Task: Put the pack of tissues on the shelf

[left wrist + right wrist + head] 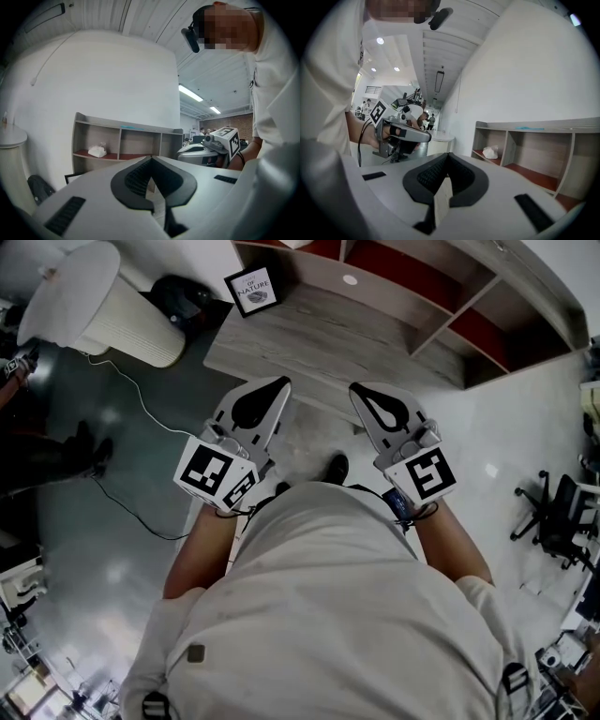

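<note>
The pack of tissues (pixel 97 151), a small white bundle, lies in the leftmost compartment of the wooden shelf (pixel 121 127), on its red floor. The right gripper view shows the same pack of tissues (pixel 490 152) in that shelf (pixel 534 126), well ahead of the jaws. In the head view both grippers are held side by side in front of the person's body, short of the shelf (pixel 441 306). My left gripper (pixel 281 382) (pixel 151 158) is shut with nothing in it. My right gripper (pixel 356 388) (pixel 448 154) is shut and empty too.
A grey wooden desk top (pixel 309 334) runs in front of the shelf, with a framed picture (pixel 252 290) at its left corner. A white ribbed cylinder (pixel 103 306) and a black bag (pixel 183 296) stand at the left. A cable (pixel 141 409) crosses the floor; an office chair (pixel 562 512) is at the right.
</note>
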`<action>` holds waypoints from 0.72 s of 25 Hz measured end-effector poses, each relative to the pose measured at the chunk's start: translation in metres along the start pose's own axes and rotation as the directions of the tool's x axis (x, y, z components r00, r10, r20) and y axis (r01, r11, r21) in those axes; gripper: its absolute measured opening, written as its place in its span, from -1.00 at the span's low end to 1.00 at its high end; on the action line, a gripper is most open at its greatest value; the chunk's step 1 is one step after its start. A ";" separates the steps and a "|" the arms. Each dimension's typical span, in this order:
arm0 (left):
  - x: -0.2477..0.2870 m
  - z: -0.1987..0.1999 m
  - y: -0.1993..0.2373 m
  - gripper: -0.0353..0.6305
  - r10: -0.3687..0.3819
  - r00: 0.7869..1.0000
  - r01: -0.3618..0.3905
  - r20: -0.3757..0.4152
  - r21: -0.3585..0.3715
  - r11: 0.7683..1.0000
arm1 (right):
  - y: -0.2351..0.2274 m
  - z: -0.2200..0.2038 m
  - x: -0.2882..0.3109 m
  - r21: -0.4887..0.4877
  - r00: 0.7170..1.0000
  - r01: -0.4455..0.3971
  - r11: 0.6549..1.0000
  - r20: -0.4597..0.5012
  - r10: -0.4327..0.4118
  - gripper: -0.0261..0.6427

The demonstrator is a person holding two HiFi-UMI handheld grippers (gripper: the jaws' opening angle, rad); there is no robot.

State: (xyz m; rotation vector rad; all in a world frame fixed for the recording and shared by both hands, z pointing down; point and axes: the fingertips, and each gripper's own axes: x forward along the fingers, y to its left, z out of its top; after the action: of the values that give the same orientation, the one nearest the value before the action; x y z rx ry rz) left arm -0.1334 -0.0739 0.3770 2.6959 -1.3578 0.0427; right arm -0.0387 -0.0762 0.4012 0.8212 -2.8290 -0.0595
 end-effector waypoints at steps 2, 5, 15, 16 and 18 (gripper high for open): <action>-0.015 -0.002 0.003 -0.85 -0.009 1.000 0.009 0.000 -0.001 1.000 | 0.016 0.002 0.004 -0.002 1.000 0.003 1.000 -0.002 -0.003 -0.86; -0.037 -0.004 0.007 -0.85 -0.020 1.000 0.020 0.004 0.000 1.000 | 0.038 0.004 0.008 -0.001 1.000 0.012 1.000 -0.004 -0.012 -0.86; -0.111 -0.006 0.015 -0.85 -0.051 0.999 0.051 0.013 0.005 0.999 | 0.107 0.015 0.012 -0.015 0.999 0.053 0.999 -0.005 -0.053 -0.86; -0.117 -0.006 0.015 -0.85 -0.054 0.998 0.054 0.014 0.006 0.999 | 0.113 0.014 0.011 -0.016 0.998 0.056 0.998 -0.008 -0.056 -0.86; -0.128 -0.007 0.013 -0.85 -0.061 0.998 0.061 0.015 0.008 0.998 | 0.125 0.014 0.010 -0.013 0.998 0.064 0.998 -0.012 -0.064 -0.86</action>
State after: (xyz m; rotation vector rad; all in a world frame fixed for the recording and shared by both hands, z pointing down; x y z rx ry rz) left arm -0.2205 0.0216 0.3753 2.7472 -1.2813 0.0212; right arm -0.1153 0.0240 0.4010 0.9058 -2.7875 -0.0815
